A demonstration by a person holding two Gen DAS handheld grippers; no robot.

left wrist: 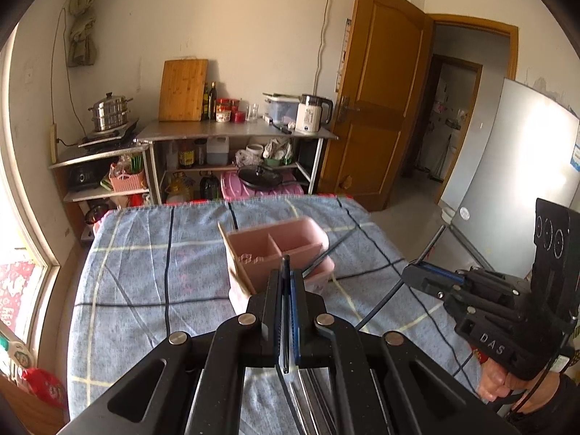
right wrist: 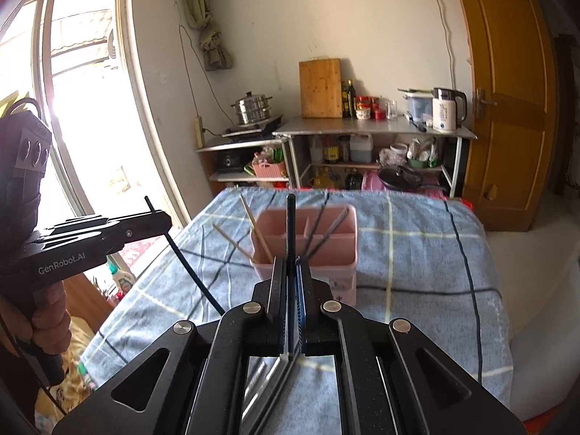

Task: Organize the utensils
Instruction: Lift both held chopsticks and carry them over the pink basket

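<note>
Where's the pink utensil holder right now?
The pink utensil holder stands mid-table on the blue plaid cloth, straight ahead of the right gripper and just beyond the left gripper.

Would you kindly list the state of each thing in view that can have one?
left gripper: shut on a black chopstick.
right gripper: shut on a black chopstick.
pink utensil holder: upright on the cloth, holding wooden and black chopsticks.
wooden door: open.
pan: lid on.
</note>
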